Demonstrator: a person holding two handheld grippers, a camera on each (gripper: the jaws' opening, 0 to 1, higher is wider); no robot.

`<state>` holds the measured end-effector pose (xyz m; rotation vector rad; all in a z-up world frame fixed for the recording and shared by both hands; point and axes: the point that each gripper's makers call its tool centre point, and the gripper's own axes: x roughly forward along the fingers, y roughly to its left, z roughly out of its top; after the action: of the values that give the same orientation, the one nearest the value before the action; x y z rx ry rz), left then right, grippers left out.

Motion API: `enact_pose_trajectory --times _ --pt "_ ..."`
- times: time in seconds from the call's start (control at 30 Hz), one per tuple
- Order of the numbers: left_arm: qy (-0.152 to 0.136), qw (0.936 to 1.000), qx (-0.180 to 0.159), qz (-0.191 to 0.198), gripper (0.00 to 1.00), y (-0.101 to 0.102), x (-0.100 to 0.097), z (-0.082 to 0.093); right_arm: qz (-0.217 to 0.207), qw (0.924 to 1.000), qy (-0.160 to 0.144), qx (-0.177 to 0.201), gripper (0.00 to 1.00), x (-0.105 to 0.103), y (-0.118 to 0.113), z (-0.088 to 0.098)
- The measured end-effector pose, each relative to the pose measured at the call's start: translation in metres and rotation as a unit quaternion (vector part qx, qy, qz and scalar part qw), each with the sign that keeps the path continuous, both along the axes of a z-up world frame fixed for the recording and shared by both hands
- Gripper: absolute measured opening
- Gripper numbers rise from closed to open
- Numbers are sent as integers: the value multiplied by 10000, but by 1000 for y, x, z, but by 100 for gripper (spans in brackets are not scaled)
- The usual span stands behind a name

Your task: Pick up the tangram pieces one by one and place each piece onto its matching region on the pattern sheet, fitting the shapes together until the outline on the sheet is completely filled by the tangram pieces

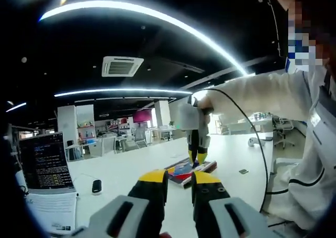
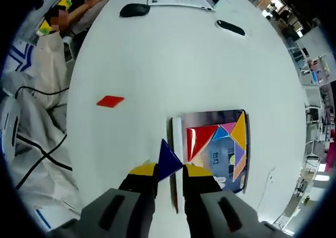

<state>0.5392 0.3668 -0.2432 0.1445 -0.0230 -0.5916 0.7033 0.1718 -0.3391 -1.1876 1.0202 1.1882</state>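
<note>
Here we see the right gripper (image 2: 169,169) clamped on a dark blue triangle (image 2: 168,160), its tip rising just ahead of the jaws, at the near edge of the pattern sheet (image 2: 210,121). On the sheet beyond the jaws lie a red triangle (image 2: 198,140) and a yellow triangle (image 2: 239,131), close together. A red parallelogram (image 2: 110,101) rests on the white table (image 2: 173,54), ahead and to the left, well apart. Our left gripper (image 1: 179,179) hangs above the table, jaws narrow with nothing between them, pointing toward the sheet.
</note>
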Motion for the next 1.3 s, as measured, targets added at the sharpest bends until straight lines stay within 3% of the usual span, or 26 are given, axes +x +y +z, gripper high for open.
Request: enact_pose_trajectory --times 0.17,0.27,0.4,0.53,0.57,0.6,1.0,1.3 --pt "213 9997 -90 -49 20 -1 5 -8 -142 9991 -385 -84 20 37 -17 4" --pt "386 9992 -39 -81 20 -5 7 -16 -180 9988 -439 -82 20 51 -21 2" --pt "592 9981 177 -43 20 -7 11 -28 170 9973 -675 -252 20 80 -28 -5" --pt "561 9982 228 -32 21 -6 12 -26 280 9960 -765 -370 20 99 -30 -17" --pt "541 9983 229 -25 21 -6 13 -26 312 9960 -747 -368 20 117 -28 -17" --pt "526 9983 231 -12 21 -5 13 -25 312 9964 -716 -331 20 123 -26 -21" --pt "405 9988 258 72 21 0 11 -21 411 9960 -656 -448 20 145 -23 -45" --pt "388 9985 357 131 21 -2 14 -21 483 9944 -797 -502 20 151 -18 -47"
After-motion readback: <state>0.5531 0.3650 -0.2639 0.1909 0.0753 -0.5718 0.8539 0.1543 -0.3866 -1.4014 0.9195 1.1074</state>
